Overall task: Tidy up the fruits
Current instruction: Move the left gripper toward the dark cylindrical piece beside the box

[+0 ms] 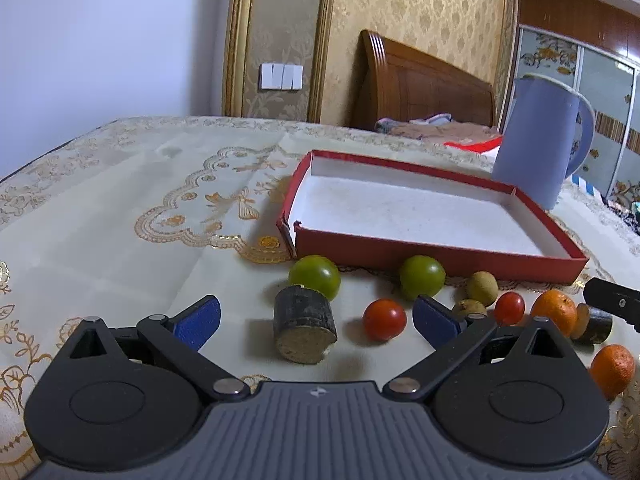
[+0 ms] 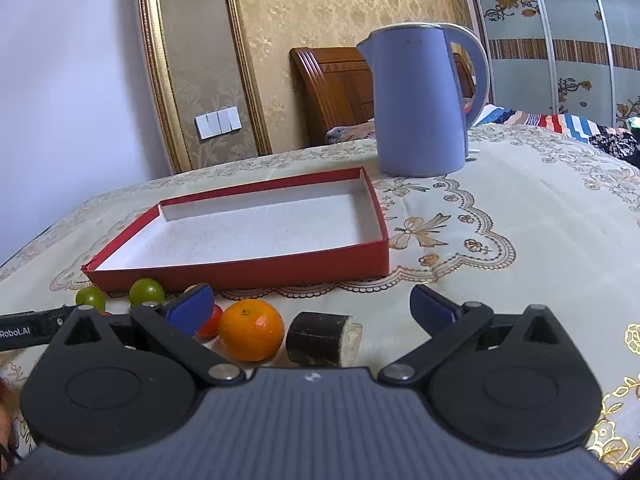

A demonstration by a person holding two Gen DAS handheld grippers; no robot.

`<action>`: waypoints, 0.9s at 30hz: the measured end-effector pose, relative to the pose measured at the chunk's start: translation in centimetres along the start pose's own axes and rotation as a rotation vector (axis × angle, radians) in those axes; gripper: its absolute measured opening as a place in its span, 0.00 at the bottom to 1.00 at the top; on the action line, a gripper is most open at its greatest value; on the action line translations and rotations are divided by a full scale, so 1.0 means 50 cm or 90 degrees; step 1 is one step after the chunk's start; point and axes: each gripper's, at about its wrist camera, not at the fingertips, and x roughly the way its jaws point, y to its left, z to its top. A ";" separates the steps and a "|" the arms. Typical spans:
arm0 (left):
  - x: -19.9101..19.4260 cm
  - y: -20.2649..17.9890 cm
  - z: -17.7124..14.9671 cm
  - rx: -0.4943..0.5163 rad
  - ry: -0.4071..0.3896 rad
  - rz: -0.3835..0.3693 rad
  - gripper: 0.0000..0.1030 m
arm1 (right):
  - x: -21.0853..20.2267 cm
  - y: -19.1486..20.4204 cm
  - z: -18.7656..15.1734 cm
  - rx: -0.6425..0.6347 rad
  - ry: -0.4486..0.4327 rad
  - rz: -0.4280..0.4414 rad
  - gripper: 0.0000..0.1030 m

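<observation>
— What is in the red box (image 2: pixel 256 268)?
— Nothing. The fruits (image 1: pixel 422 282) lie on the counter (image 1: pixel 120 220) beside its near wall.
— The grippers?
— Left hand-held gripper (image 1: pixel 316 318) and right hand-held gripper (image 2: pixel 312 308) gape wide, holding nothing.

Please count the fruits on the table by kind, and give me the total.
Green round fruits: 2
Red cherry tomatoes: 2
Oranges: 2
Small brownish-green fruits: 2
Dark sugarcane pieces: 2
Total: 10, all outside the red box.
</observation>
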 end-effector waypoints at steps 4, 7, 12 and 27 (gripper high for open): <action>0.006 -0.002 0.002 0.030 0.018 0.012 1.00 | 0.001 -0.003 0.000 0.007 0.004 0.000 1.00; 0.010 0.000 0.000 0.035 0.029 0.018 1.00 | 0.003 -0.002 0.001 0.006 0.008 0.000 1.00; 0.011 0.000 0.000 0.039 0.033 0.028 1.00 | 0.004 -0.004 0.000 0.009 0.009 -0.001 1.00; 0.014 0.014 0.004 0.098 0.060 0.072 1.00 | 0.012 -0.008 0.000 0.013 0.021 -0.003 1.00</action>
